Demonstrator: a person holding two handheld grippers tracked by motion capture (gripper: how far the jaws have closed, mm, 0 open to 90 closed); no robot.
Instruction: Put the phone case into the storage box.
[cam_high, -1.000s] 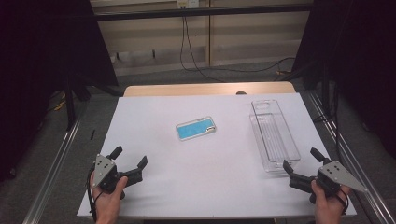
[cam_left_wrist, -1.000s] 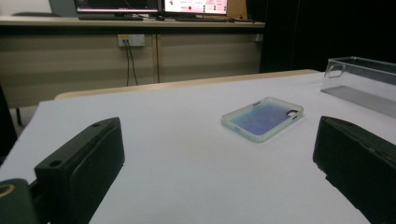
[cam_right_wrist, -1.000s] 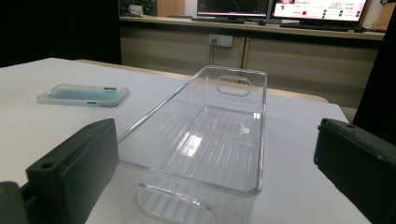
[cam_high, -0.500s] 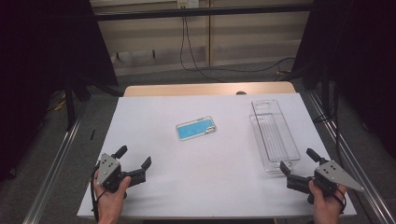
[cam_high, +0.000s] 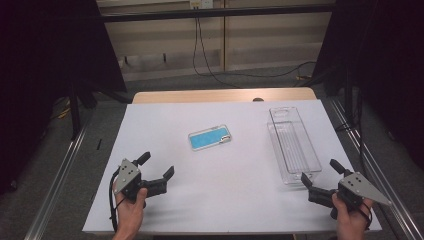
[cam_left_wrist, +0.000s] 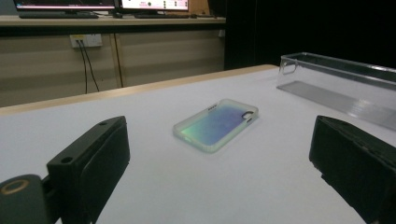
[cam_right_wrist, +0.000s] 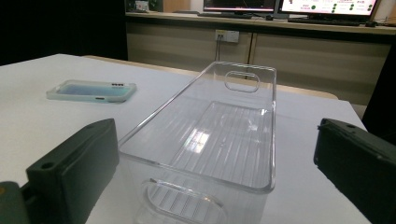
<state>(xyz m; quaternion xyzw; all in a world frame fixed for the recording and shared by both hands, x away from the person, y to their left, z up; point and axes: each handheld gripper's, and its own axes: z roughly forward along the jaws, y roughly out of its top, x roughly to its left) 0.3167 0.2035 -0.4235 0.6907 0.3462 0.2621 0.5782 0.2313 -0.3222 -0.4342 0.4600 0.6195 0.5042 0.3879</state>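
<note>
A blue phone case (cam_high: 210, 138) with a clear rim lies flat near the middle of the white table (cam_high: 235, 200). A long clear plastic bin (cam_high: 293, 144) stands empty at the right. My left gripper (cam_high: 156, 166) is open at the front left, well short of the phone case (cam_left_wrist: 215, 125), which lies ahead between its jaws in the left gripper view. My right gripper (cam_high: 321, 172) is open at the front right, just before the near end of the bin (cam_right_wrist: 205, 140). The phone case (cam_right_wrist: 92, 90) lies far off to the left there.
The table's wooden far edge (cam_high: 220, 95) shows beyond the white sheet. Metal rails (cam_high: 55, 185) run along both sides of the table. Cables (cam_high: 210, 65) hang down the back wall. Monitors (cam_right_wrist: 327, 6) stand on a far counter.
Both hands have moved forward a little, the left gripper toward the phone case and the right gripper toward the bin's near end. Both stay open and the objects lie still.
</note>
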